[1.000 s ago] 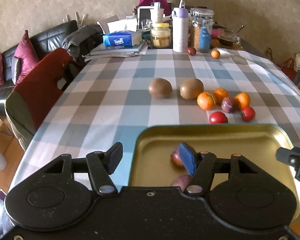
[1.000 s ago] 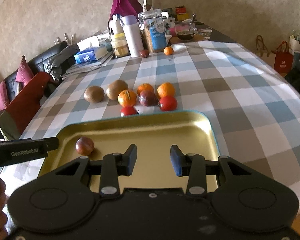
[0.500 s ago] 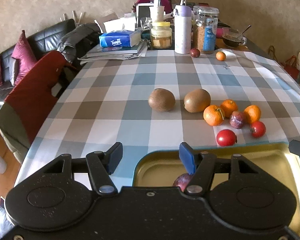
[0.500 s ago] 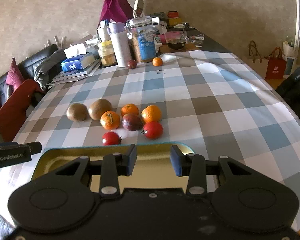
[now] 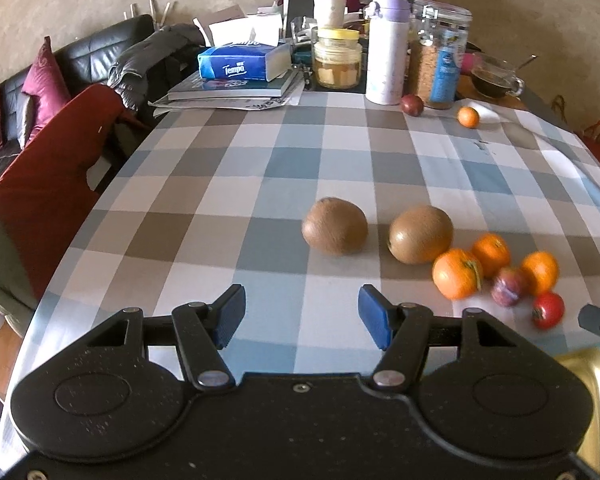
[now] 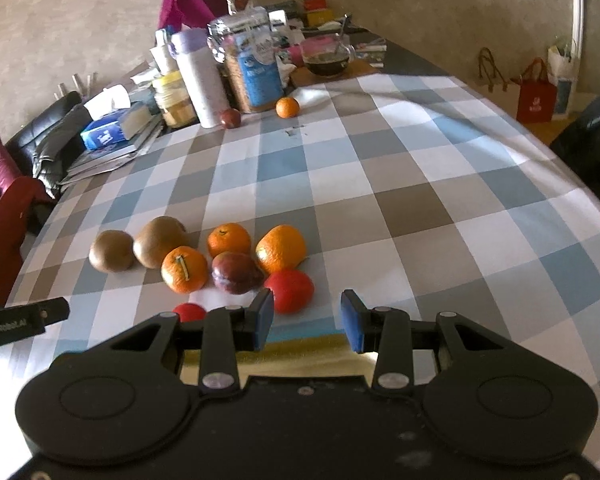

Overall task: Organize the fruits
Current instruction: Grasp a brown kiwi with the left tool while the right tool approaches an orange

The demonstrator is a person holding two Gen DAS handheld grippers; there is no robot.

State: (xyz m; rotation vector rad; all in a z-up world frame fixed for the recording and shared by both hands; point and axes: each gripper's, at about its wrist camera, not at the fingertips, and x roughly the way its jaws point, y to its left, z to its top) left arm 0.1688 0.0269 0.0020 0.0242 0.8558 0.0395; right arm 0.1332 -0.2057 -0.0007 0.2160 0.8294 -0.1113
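My left gripper (image 5: 301, 315) hangs open and empty over the checked tablecloth, just short of two brown kiwis (image 5: 335, 232) (image 5: 420, 234). To their right lies a cluster of three oranges (image 5: 458, 274), a dark plum (image 5: 508, 291) and a red tomato (image 5: 548, 310). My right gripper (image 6: 306, 320) is open and empty too. A tomato (image 6: 290, 290) sits just ahead of its left finger, with the plum (image 6: 236, 272) and oranges (image 6: 184, 269) beyond. A second tomato (image 6: 189, 313) peeks out at the left. The gold tray (image 6: 308, 350) shows only its far rim beneath the fingers.
At the table's far end stand a white flask (image 5: 388, 60), jars (image 5: 440, 64), a tissue box (image 5: 244, 62) on books and a glass cup (image 6: 326, 56). A lone plum (image 6: 230, 118) and small orange (image 6: 287, 107) lie near them. A red-covered chair (image 5: 48, 184) lines the left edge.
Both grippers moved forward from above the tray toward the fruit cluster. The tray and the plum in it slid out of sight under them. Jaw gaps look unchanged.
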